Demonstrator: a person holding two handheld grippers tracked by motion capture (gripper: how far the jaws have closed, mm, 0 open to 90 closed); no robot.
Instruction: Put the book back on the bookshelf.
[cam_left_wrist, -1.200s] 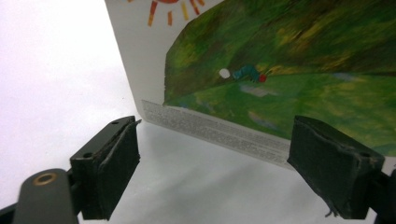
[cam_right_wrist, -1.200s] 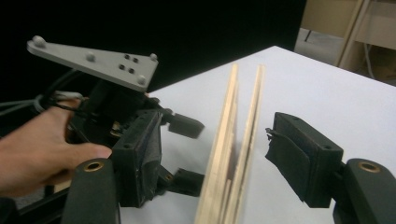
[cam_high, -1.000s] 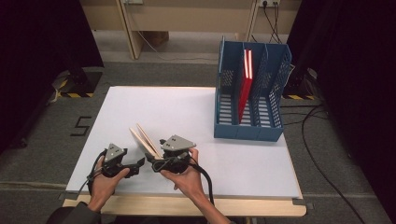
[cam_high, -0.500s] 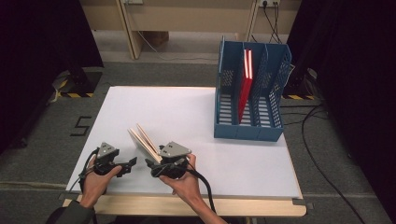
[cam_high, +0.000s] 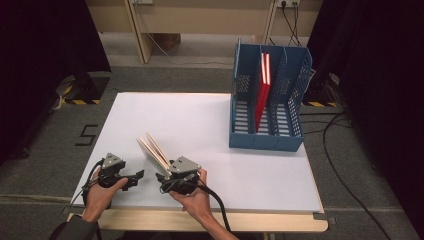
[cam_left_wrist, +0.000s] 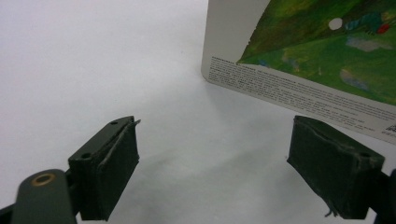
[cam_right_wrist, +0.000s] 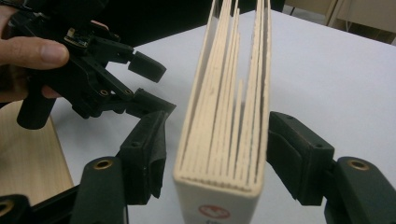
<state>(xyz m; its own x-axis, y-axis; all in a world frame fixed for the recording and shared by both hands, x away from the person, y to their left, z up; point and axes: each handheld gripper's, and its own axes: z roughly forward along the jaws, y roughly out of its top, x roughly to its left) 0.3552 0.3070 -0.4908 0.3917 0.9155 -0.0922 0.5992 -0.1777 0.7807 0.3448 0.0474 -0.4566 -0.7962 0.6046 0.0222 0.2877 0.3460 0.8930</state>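
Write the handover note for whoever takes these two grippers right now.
Right gripper: jaws on either side of the board book, which stands on edge with its pages fanned. They have just been closing; the right pad looks to be at the cover, the left pad is still short of it, so no firm grip yet.
Left gripper: open and empty, low over the white table, beside the book.
Blue file rack: far right of the table, with a red book already standing in its middle slot.
Done: red book filed.
Left, probably: finish the grip, lift the board book, carry it to a free slot.
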